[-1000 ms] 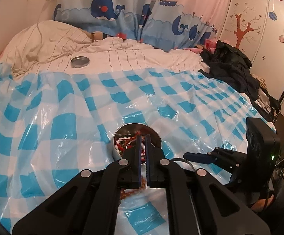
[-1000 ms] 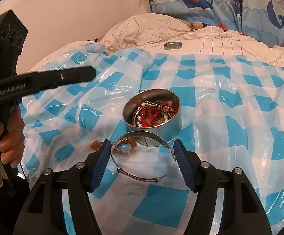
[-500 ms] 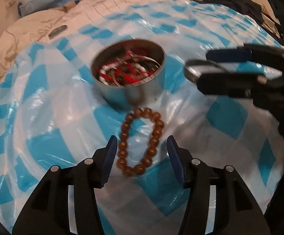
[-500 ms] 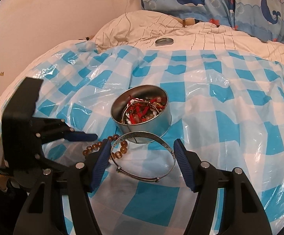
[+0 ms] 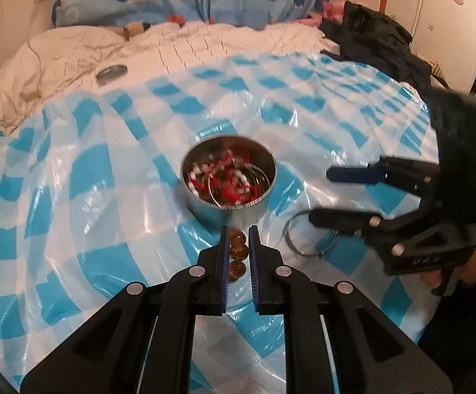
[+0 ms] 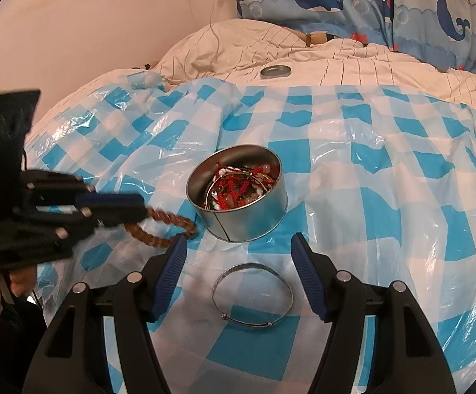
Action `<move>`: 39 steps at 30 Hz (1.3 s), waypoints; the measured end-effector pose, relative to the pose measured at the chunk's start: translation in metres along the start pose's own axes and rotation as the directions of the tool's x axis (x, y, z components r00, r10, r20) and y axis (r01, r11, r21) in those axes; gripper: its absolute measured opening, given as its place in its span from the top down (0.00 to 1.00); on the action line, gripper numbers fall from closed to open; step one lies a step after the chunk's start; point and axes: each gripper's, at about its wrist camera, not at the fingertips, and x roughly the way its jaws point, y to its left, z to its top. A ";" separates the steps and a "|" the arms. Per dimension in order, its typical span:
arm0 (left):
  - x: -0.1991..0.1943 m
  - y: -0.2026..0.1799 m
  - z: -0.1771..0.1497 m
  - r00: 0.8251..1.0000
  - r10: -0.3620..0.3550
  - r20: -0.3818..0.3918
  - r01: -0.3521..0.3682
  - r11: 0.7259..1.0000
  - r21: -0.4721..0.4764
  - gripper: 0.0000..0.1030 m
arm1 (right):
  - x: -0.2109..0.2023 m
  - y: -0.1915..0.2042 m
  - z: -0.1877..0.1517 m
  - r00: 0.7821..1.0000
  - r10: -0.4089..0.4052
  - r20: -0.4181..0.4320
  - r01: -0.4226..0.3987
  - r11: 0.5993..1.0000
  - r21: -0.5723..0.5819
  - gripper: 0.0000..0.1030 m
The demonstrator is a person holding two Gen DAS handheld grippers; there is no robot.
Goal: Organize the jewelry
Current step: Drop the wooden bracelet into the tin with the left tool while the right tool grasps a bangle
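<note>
Brown bead bracelet [image 5: 237,253] pinched between nearly closed left tongs [image 5: 237,229], just near of round metal tin [image 6: 238,193] filled with red and white jewelry. Silver bangle [image 6: 252,295] lies flat on blue-checked plastic sheet [image 6: 385,197] over bed, between wide-spread right tongs [image 6: 236,252], untouched, near side of tin.

Bangle [image 6: 252,295] lies before the tin [image 6: 238,193], bead bracelet [image 6: 162,226] left of it.

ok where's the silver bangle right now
The silver bangle lies flat on the checked plastic sheet, between the open right gripper fingers, just short of the round tin.
</note>
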 end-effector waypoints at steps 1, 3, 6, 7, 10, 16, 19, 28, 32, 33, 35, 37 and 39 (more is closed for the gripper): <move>-0.002 0.001 0.001 1.000 -0.006 0.010 0.006 1.000 -0.011 0.90 | 0.004 0.001 -0.001 1.000 0.009 -0.026 -0.010 1.000 -0.003 0.38; -0.004 0.002 0.005 0.999 -0.020 0.028 0.021 0.999 -0.026 0.90 | 0.013 0.005 -0.005 0.997 0.001 -0.073 -0.002 1.000 -0.024 0.34; -0.011 0.002 0.011 0.997 -0.049 0.065 0.052 0.998 -0.045 0.90 | 0.031 0.012 -0.015 0.987 -0.040 -0.157 0.029 0.997 -0.071 0.30; -0.016 0.002 0.014 0.995 -0.059 0.086 0.064 0.997 -0.053 0.90 | 0.035 0.013 -0.018 0.983 -0.058 -0.176 0.045 0.996 -0.081 0.30; -0.024 0.002 0.024 0.988 -0.075 0.133 0.085 0.994 -0.067 0.90 | 0.040 0.010 -0.023 0.980 -0.071 -0.186 0.057 0.995 -0.080 0.30; -0.037 0.003 0.046 0.970 -0.089 0.226 0.115 0.988 -0.103 0.90 | 0.041 -0.002 -0.026 0.978 -0.052 -0.200 0.047 0.998 -0.028 0.63; -0.040 0.006 0.056 0.950 -0.101 0.296 0.145 0.981 -0.129 0.90 | 0.034 -0.001 -0.023 0.986 -0.047 -0.163 0.043 0.999 -0.030 0.57; 0.044 0.022 0.061 0.978 -0.101 0.185 0.154 0.942 -0.299 0.90 | 0.040 -0.010 -0.019 0.982 -0.088 -0.164 0.086 0.996 -0.019 0.24; 0.046 0.032 0.053 0.988 -0.049 0.147 0.099 0.931 -0.352 0.89 | 0.044 -0.007 -0.023 0.977 -0.098 -0.189 0.088 0.994 -0.057 0.38; 0.042 0.033 0.051 0.988 -0.037 0.152 0.090 0.931 -0.353 0.86 | 0.044 -0.007 -0.023 0.977 -0.093 -0.193 0.085 0.995 -0.054 0.38; 0.032 0.036 0.046 0.986 -0.024 0.167 0.082 0.932 -0.354 0.75 | 0.042 -0.008 -0.024 0.978 -0.087 -0.190 0.079 0.996 -0.048 0.38; 0.021 0.040 0.040 0.984 -0.008 0.176 0.072 0.930 -0.361 0.64 | 0.040 -0.008 -0.023 0.981 -0.077 -0.181 0.071 0.997 -0.039 0.38; 0.014 0.044 0.034 0.986 -0.006 0.165 0.066 0.930 -0.361 0.63 | 0.035 -0.008 -0.021 0.985 -0.074 -0.156 0.069 0.997 -0.036 0.38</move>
